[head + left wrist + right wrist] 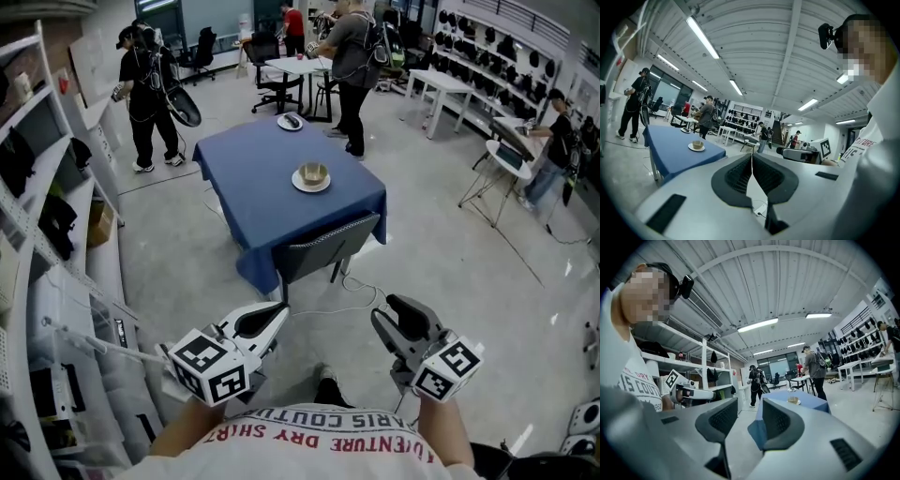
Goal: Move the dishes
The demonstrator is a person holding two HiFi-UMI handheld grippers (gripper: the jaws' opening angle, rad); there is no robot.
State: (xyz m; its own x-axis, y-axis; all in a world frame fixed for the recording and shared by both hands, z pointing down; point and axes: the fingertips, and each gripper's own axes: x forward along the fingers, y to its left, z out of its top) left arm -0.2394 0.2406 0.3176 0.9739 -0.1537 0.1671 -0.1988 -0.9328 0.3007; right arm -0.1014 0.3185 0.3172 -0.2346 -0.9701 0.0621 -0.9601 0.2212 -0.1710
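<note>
Left gripper (pixel 279 312) fingers pressed together, right gripper (pixel 388 314) fingers narrowly apart, both empty; table (pixel 248 187) well ahead (bowl (pixel 313 172) contents unreadable).

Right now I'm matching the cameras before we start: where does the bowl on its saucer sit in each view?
Head view: bowl upper centre.
Left gripper view: bowl left, just below mid-height.
Right gripper view: bowl right of centre, small.
Shared landmark: the blue table beneath it.
</note>
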